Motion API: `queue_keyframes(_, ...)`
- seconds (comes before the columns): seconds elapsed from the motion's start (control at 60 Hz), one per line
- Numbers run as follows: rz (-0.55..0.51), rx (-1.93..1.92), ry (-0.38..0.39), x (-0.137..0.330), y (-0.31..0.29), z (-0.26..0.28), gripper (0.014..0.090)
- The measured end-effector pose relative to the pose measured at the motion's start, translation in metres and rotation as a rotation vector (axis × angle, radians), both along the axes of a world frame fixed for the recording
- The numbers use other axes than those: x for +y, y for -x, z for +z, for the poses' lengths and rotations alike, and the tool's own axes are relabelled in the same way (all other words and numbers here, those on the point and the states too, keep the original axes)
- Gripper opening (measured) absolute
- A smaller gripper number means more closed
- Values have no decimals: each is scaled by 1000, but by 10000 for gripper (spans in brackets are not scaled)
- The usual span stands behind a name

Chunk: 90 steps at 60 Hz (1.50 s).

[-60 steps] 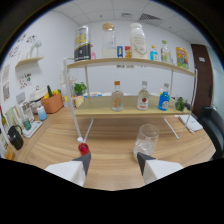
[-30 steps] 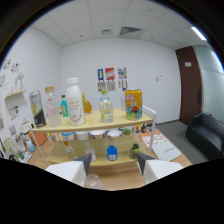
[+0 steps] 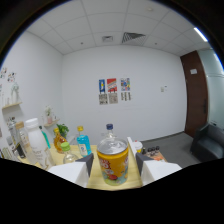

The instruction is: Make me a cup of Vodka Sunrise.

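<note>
A yellow and orange drink can [image 3: 113,161] with a silver lid stands upright between my gripper's fingers, very close to the camera. My gripper [image 3: 114,167] is open, with a narrow gap on each side of the can. The left finger [image 3: 80,169] and right finger [image 3: 149,167] flank the can's lower half. Right behind the can rises a clear bottle with a blue cap [image 3: 109,131]. To the left stand a blue bottle [image 3: 82,143], a small green-capped bottle [image 3: 64,150], a yellow bottle [image 3: 58,136] and a tall white bottle [image 3: 35,141].
The bottles stand on a wooden shelf top [image 3: 134,148]. Beyond them is a white wall with posters [image 3: 114,91]. A dark brown door [image 3: 199,95] and a black sofa [image 3: 208,143] are at the right. A small wall shelf with items [image 3: 11,107] hangs at the left.
The view has climbed from the lower shelves to the top shelf and closed in. The yellow can, earlier beyond the fingers, now stands between them. The drinking glass has left the view.
</note>
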State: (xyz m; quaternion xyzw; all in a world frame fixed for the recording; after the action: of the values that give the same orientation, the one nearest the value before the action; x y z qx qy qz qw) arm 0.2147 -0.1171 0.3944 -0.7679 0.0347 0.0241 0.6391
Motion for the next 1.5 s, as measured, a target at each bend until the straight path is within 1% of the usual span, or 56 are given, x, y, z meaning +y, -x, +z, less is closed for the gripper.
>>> queue_keyframes(0.067, 4, -3, 22, 14, 1, -7, 724)
queue_keyframes(0.133, 18, -10, 35, 18, 3, -10, 657)
queue_keyframes(0.167, 22, -14, 36, 19, 4, -11, 605)
queue_keyframes(0.183, 26, -15, 34, 19, 5, -11, 567)
queue_keyframes(0.2, 20, -19, 31, 19, 3, -10, 549)
queue_keyframes(0.333, 4, -49, 21, 22, 3, -11, 533)
queue_keyframes(0.433, 1, -49, 35, 20, 3, -12, 525)
queue_keyframes(0.567, -26, -48, 34, 13, 0, -6, 517)
queue_keyframes(0.767, -49, -12, -15, -28, 3, 16, 511)
queue_keyframes(0.867, -45, 32, -8, -60, 14, 11, 512)
queue_keyframes(0.95, -51, 67, 7, -84, 25, -9, 512)
queue_keyframes(1.033, -59, 87, 57, -99, 40, -47, 510)
queue_keyframes(1.15, -45, 90, 128, -113, 65, -111, 510)
queue_keyframes(1.25, -31, 49, 168, -114, 84, -157, 511)
queue_keyframes(1.333, -20, 2, 201, -111, 96, -185, 510)
queue_keyframes(1.5, -30, -299, 234, -100, 98, -207, 510)
